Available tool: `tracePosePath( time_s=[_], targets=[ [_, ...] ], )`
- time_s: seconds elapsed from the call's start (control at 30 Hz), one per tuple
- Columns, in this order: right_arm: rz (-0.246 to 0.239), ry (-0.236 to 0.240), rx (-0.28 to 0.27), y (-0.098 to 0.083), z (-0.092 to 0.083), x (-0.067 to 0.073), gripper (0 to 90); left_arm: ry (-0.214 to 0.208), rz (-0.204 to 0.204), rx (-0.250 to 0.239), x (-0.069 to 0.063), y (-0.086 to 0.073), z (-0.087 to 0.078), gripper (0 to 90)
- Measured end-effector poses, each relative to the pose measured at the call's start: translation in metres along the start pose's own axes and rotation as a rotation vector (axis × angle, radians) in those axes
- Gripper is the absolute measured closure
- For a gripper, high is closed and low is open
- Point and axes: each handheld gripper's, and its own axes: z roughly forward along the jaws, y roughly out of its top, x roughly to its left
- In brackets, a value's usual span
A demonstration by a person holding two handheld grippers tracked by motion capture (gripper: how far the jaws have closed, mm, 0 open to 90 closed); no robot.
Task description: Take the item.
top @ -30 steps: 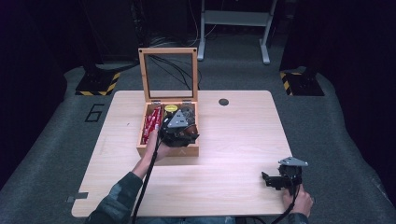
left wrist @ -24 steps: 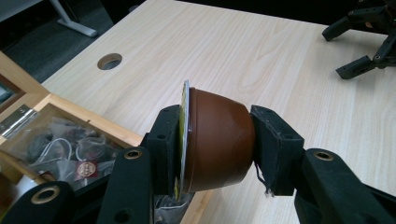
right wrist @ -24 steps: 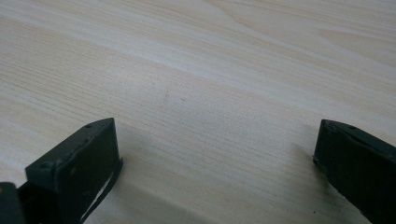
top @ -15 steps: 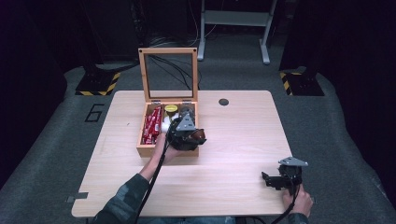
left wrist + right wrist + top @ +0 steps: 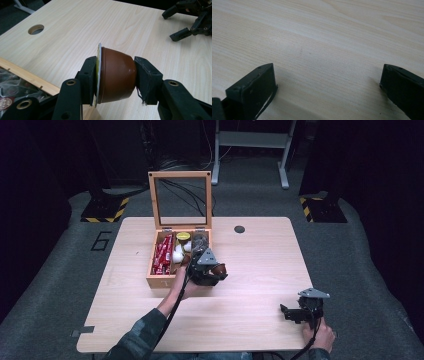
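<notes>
1. Black jaws of the right gripper [image 5: 292, 313] stand wide apart with nothing between them, low over the bare wooden table [image 5: 260, 265] near its front right corner.
2. Farther in, the left gripper [image 5: 116, 78] is clamped on a brown capsule [image 5: 116, 75], one jaw on its foil lid, the other on its base.
3. Held above the table just beside the box's right front corner, the capsule lies sideways, its axis running from jaw to jaw.
4. Beyond, the open wooden box [image 5: 162, 281] holds red packets [image 5: 162, 252], white pods and a yellow-lidded capsule [image 5: 183, 236]; its glass-paned lid [image 5: 181, 200] stands upright.
</notes>
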Motion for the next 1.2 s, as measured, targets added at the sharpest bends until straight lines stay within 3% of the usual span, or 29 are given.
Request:
tracePosePath(
  time_s=[0.33,1.2],
  targets=[
    [0.0,0.0,0.0,0.0,0.0,0.0,0.0,-0.01,-0.017,-0.006,-0.006,0.0,0.015,54.5],
    [0.0,-0.001,0.001,0.0,0.0,0.0,0.0,-0.055,-0.06,0.066,-0.028,-0.016,0.073,54.2]
  ],
)
